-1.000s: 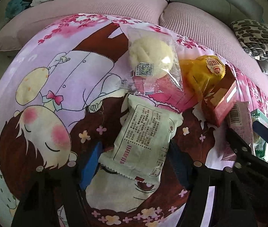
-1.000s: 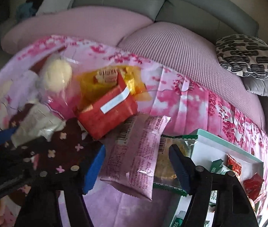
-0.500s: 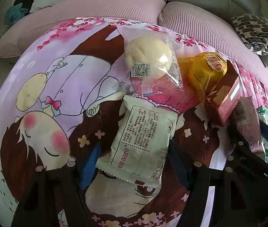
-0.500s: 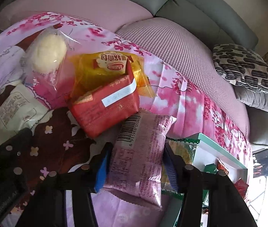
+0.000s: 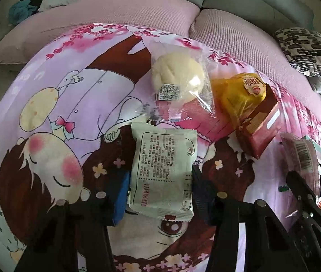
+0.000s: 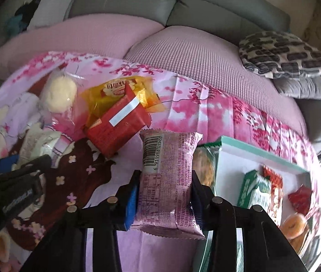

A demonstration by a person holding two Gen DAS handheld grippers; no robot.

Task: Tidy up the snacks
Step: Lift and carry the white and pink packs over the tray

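The right gripper (image 6: 164, 200) pinches a pink snack packet (image 6: 167, 181) beside the white tray (image 6: 230, 165), while the left gripper (image 5: 160, 195) (fingers spread) straddles a pale packet (image 5: 164, 172) on the cartoon-print cloth (image 5: 70, 104).

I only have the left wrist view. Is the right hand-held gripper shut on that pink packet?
Observer: Yes, the right hand-held gripper has both pads pressed against the sides of the pink packet.
Operator: What's in the tray beside it?
Observer: The white tray holds a green box, red packets and a doughnut.
Operator: Any bare space in it?
Observer: Yes, the part nearest the pink packet is bare white.
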